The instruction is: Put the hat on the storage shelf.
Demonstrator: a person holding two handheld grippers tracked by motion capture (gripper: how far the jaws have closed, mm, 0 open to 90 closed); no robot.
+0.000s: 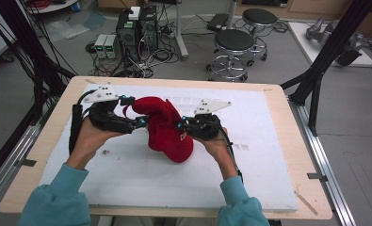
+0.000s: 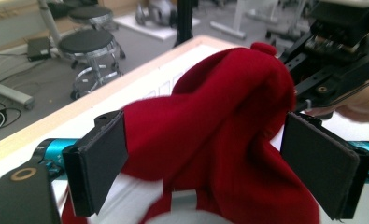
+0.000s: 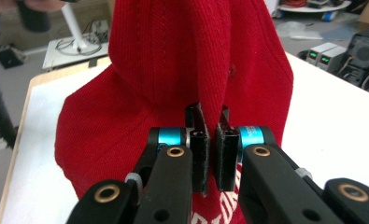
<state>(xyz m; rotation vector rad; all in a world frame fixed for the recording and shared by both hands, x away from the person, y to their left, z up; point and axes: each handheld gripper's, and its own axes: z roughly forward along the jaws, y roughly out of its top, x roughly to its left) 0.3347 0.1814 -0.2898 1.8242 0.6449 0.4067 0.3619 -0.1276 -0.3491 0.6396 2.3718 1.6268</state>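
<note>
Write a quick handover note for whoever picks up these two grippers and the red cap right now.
Left gripper: jaws open wide, the red fabric baseball cap bunched between the pads without being pressed.
Right gripper: shut on a fold of the cap, near its white lettering.
The cap sits crumpled, partly lifted, mid-way across the white foam board on the wooden table.
Done: right grip secured. Left: probably regrip with the left gripper, then reshape or fold the cap; end goal is unclear from here.

One red cap (image 1: 167, 127) on one desk (image 1: 278, 155); two grippers, left (image 1: 129, 112) and right (image 1: 180, 125); two round stools (image 1: 234, 41) behind.
</note>
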